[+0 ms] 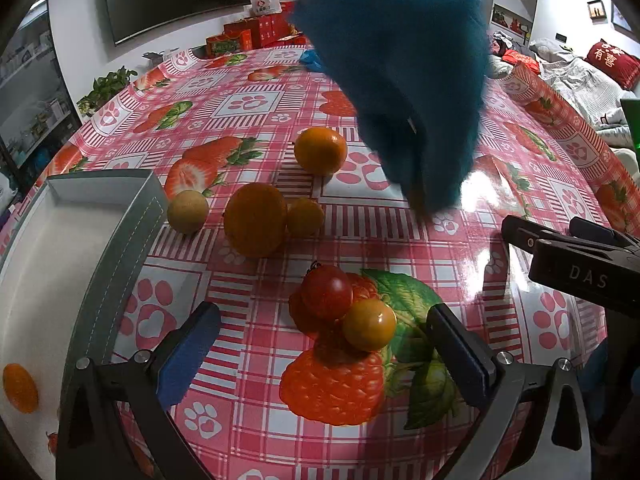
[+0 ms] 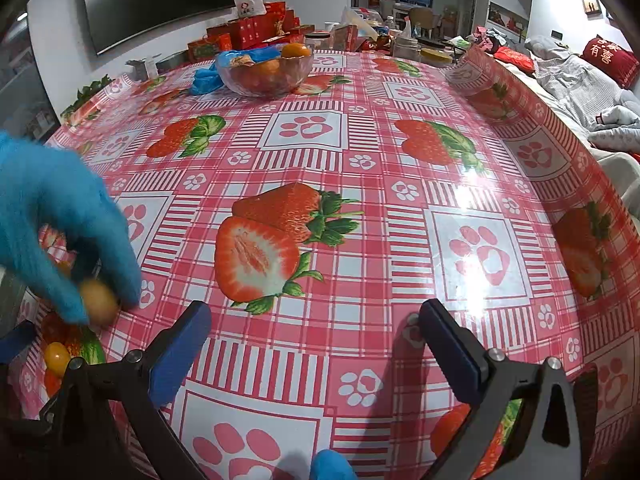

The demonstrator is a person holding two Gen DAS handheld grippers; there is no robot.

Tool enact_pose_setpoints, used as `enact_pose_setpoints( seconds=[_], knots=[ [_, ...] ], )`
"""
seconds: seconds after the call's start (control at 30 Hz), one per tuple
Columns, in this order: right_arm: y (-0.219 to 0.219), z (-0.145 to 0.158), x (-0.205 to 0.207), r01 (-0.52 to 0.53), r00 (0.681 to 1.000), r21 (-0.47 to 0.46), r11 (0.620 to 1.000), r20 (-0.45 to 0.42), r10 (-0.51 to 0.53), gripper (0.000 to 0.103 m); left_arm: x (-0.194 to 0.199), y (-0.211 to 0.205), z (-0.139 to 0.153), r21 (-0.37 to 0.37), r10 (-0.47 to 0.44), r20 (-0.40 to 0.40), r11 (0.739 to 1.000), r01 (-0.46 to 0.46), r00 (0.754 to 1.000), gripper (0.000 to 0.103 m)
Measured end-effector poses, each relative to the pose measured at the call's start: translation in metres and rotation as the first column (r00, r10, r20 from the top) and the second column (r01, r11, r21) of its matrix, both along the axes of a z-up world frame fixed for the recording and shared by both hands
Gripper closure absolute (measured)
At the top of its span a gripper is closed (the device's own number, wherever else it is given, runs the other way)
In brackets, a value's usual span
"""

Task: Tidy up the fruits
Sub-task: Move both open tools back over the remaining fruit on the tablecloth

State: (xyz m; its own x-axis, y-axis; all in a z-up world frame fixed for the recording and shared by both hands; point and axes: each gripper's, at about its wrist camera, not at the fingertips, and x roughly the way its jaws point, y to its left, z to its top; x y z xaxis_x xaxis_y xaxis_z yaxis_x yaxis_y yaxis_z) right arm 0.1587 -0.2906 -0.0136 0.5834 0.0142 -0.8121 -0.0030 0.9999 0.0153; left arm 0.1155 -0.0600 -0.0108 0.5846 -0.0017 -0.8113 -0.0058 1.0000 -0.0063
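- At far left in the left wrist view we saw a grey rectangular tray with a white floor [image 1: 120, 216], holding one small orange fruit [image 1: 19, 388].
- Just beside its rim lay a tan round fruit [image 1: 187, 211], then a large orange [image 1: 255, 220] touching a smaller orange fruit [image 1: 305, 217]; another orange [image 1: 321, 151] sat apart, farther back.
- Our left gripper [image 1: 324, 354] hovered with fingers spread wide and empty, a red cherry tomato [image 1: 326, 292] and a yellow cherry tomato [image 1: 369, 324] touching each other between them.
- A blurred blue-gloved hand [image 1: 412, 92] reached down onto the pink strawberry-print tablecloth [image 1: 280, 104].
- Our right gripper [image 2: 316, 344] stood spread and empty over bare cloth, with a clear glass bowl of fruit [image 2: 266, 72] well beyond.
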Motion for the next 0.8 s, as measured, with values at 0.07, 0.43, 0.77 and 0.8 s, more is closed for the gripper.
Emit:
enact_pose_setpoints(
  seconds=[0.07,0.43,0.77,0.8],
  knots=[
    [0.0,0.0,0.0,0.0,1.0,0.001,1.0,0.0,0.0,0.0,0.0,0.0,0.0,0.0,0.0,0.0,1.0,0.0,1.0,0.0],
    [0.0004,-0.0004,0.0003,0.0,1.0,-0.001,1.0,0.0,0.0,0.0,-0.0001,-0.0001,0.0003,0.0,0.0,0.0,1.0,0.0,1.0,0.0],
    [0.0019,-0.0007,0.0013,0.005,1.0,-0.012,1.0,-0.002,-0.005,0.0,-0.0001,-0.0001,0.0003,0.0,0.0,0.0,1.0,0.0,1.0,0.0],
    [0.0017,-0.0008,0.0013,0.005,1.0,-0.011,1.0,-0.002,-0.005,0.0,-0.0001,-0.0001,0.0003,0.0,0.0,0.0,1.0,0.0,1.0,0.0]
  ],
)
